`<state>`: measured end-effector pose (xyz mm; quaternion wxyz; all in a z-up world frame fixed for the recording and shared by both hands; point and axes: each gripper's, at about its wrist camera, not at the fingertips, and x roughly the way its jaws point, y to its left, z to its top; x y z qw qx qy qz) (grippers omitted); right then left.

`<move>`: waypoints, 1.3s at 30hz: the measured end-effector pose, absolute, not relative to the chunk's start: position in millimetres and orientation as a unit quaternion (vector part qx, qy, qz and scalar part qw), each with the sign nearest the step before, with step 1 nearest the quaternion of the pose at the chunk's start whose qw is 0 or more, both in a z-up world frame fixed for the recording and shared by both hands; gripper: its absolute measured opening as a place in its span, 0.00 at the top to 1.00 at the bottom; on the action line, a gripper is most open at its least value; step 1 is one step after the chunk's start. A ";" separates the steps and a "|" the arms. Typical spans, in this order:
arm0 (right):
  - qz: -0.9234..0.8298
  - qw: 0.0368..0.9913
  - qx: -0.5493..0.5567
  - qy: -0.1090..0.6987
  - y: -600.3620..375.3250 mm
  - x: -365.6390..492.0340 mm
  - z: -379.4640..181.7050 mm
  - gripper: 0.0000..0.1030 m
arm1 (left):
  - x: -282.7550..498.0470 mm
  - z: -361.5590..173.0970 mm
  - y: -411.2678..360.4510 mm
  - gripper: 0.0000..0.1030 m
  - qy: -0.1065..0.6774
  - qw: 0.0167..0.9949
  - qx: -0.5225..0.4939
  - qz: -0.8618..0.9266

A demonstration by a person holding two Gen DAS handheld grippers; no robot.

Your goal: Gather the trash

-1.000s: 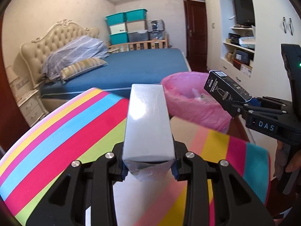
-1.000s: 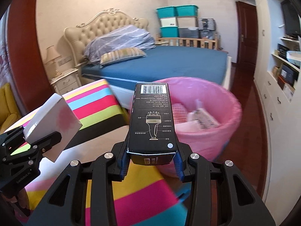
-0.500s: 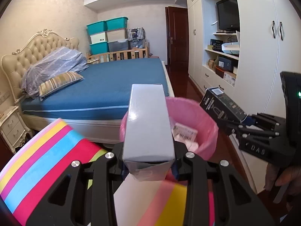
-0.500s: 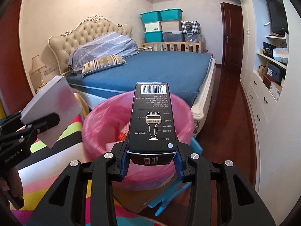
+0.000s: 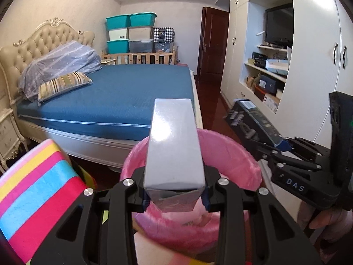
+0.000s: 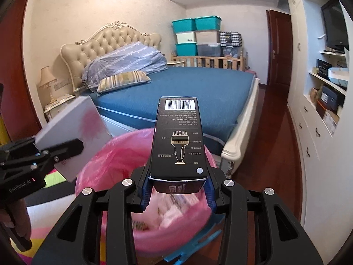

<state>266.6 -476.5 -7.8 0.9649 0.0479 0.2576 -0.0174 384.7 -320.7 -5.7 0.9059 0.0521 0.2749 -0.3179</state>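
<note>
My left gripper [image 5: 174,196] is shut on a pale grey carton [image 5: 174,145] and holds it over the near rim of a bin with a pink liner [image 5: 233,154]. My right gripper [image 6: 178,190] has a black carton with a barcode [image 6: 178,139] between its pads, above the same bin [image 6: 106,165]. Its jaws are opening, and the pads still touch the carton's sides. Paper scraps lie in the bin. In the left wrist view the right gripper [image 5: 264,148] and black carton [image 5: 249,119] show at the right. The right wrist view has the left gripper [image 6: 61,152] and grey carton [image 6: 75,123] at the left.
A rainbow-striped cloth [image 5: 39,183] covers the surface at the near left. A blue bed [image 5: 114,97] stands behind the bin, and white cupboards with shelves [image 5: 271,77] line the right wall. A blue plastic piece [image 6: 194,245] lies on the floor by the bin.
Both grippers have moved from over the striped cloth to above the pink bin, each with its carton. The bin now fills the lower middle of both views.
</note>
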 end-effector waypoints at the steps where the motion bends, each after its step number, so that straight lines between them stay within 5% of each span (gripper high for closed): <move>1: -0.012 0.966 0.043 0.255 -477.4 271.3 -7.6 0.53 | 386.8 -7.2 -319.9 0.54 0.275 0.905 0.049 -0.321; 2: -0.023 0.968 0.038 0.247 -480.4 273.7 -6.5 0.40 | 389.5 -8.0 -319.7 0.38 0.274 0.905 0.045 -0.321; 3: -0.032 0.971 0.043 0.235 -482.9 271.4 -3.3 0.36 | 390.3 -8.6 -318.4 0.32 0.271 0.910 0.035 -0.312; 10: -0.039 0.978 0.054 0.198 -481.9 202.9 18.1 0.34 | 354.9 0.8 -280.4 0.05 0.239 0.934 0.021 -0.265; 14: -0.058 0.976 0.063 0.200 -474.5 157.5 24.6 0.34 | 316.3 6.5 -265.7 0.05 0.221 0.943 0.050 -0.245; 21: -0.080 0.972 0.033 0.217 -443.3 107.2 42.0 0.19 | 245.1 21.9 -243.1 0.05 0.190 0.956 0.066 -0.215; 39: 0.015 0.974 0.008 0.224 -411.4 58.2 40.3 0.18 | 159.2 36.0 -199.1 0.05 0.217 0.963 0.048 -0.152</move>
